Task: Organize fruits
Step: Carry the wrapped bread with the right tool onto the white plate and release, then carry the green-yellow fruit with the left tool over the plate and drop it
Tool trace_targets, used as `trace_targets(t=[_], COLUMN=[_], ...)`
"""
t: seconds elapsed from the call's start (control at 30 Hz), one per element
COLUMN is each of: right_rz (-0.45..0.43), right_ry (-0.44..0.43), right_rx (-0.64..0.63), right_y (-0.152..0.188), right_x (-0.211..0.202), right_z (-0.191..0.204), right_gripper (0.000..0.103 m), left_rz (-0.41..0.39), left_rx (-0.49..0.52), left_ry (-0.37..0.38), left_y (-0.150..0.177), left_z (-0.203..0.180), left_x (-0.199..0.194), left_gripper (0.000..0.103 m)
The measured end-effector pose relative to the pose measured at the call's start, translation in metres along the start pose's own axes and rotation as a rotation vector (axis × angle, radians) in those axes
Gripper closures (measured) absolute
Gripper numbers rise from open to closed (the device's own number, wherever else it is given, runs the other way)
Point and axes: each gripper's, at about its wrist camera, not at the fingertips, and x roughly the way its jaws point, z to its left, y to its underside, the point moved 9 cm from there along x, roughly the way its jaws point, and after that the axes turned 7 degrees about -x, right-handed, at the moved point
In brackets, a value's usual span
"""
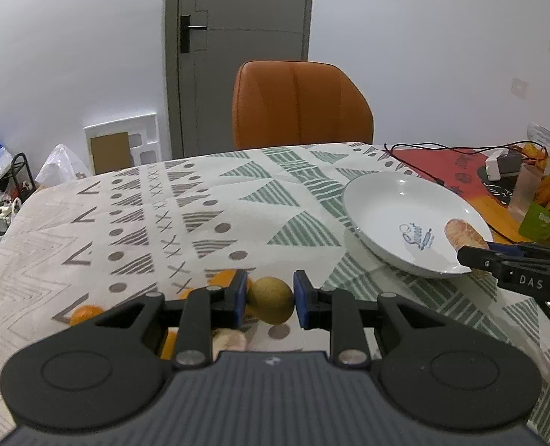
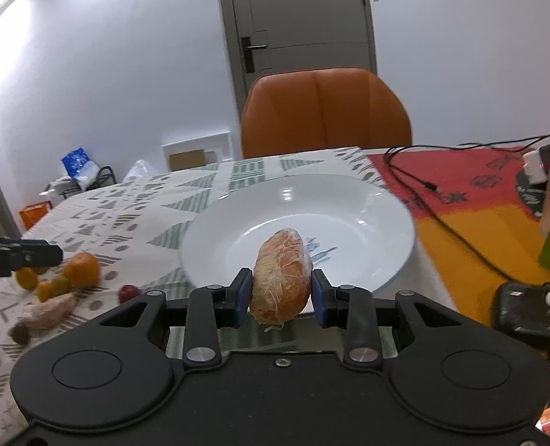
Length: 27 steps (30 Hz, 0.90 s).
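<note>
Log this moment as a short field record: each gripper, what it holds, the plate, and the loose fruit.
left gripper: shut on a green-yellow round fruit
right gripper: shut on a peeled citrus piece, above the plate's near rim
plate: white, nothing resting in it
loose fruit: orange, small red fruit, peeled segment on the patterned tablecloth

Two hand-held grippers are seen – left (image 1: 268, 299) and right (image 2: 281, 293). One white plate (image 2: 368, 200), one orange chair (image 2: 327, 111), one peeled citrus segment (image 2: 282, 282) and one greenish-brown fruit (image 1: 271, 299) are counted.
</note>
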Motion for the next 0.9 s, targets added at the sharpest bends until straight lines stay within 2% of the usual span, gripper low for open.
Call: trace_targets(t=[0.33, 0.4, 0.9], right_rz=[-0.013, -0.014, -0.005], right_ry=[0.042, 0.033, 0.012], right_rx=[0.027, 0.037, 0.09], right_y=[0.0, 0.0, 0.011], right_x=[0.0, -0.004, -0.021], right_z=[-0.019, -0.019, -0.021], right_gripper=[0.069, 0.066, 0.065], left_rz=[-0.003, -0.007, 0.002], left_rx=[0.031, 0.038, 0.098], left_ry=[0.02, 0.032, 0.107], left_y=[-0.015, -0.019, -0.027], left_z=[-0.023, -0.03, -0.081], left_x=[0.018, 0.02, 0.039], left_gripper=[0.078, 0.078, 0.078])
